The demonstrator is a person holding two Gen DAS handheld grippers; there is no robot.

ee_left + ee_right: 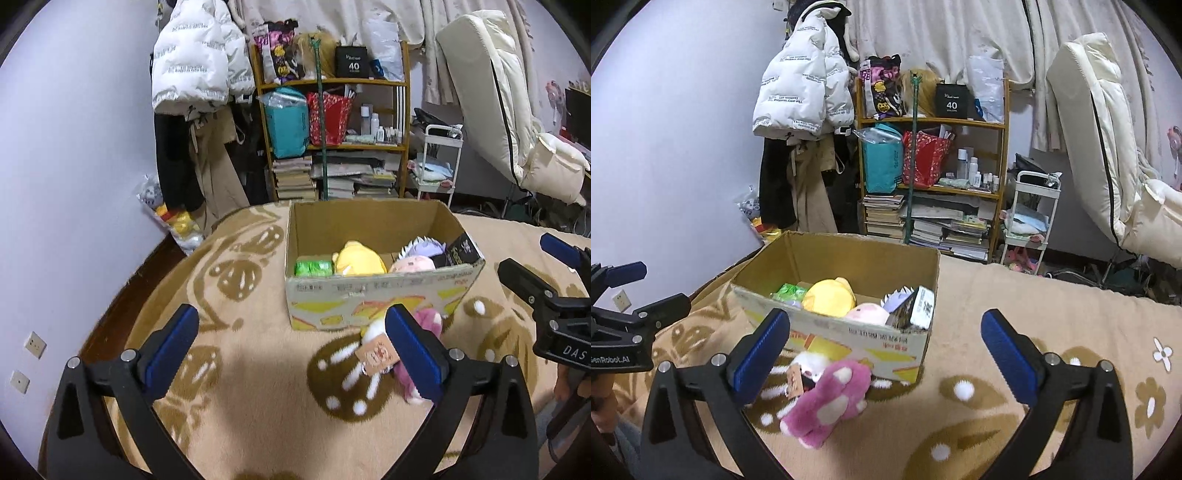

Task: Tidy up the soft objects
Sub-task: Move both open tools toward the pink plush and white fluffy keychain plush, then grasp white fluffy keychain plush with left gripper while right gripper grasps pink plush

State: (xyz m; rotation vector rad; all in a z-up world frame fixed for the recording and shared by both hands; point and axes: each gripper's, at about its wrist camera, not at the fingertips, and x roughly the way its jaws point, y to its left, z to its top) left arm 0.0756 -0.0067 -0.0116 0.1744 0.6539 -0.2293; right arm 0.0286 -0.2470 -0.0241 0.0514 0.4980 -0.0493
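A pink plush toy (827, 398) is seen lying on the patterned blanket (1052, 325), just in front of the near wall of a cardboard box (849, 336), touching it or nearly so. A paper tag (795, 382) is attached near its white head end. Inside the box, a yellow plush (831, 295), a green packet (790, 292), a pale pink plush (868, 314) and a dark carton (916, 308) are already held.

The left gripper (291, 332) is held with its jaws wide apart and nothing between them; its right finger stands in front of the toy in the left wrist view, so contact cannot be told. The right gripper (882, 338) is likewise spread wide and empty, and the toy is seen beside its left finger, low in the frame.

The toy is judged to be light and very soft: it is likely to squash under the pads and sag at both ends when lifted. Slipping is thought unlikely, since pile fabric grips well, and no breakage is to be feared. The thick pink body, near its middle, is judged the best place to be pinched, so that enough stuffing is caught and the weight hangs evenly. The tag and the thin limbs are better avoided, as the tag could tear and a limb would let the body swing. A firm closing is called for, because the stuffing gives way before a hold is made.
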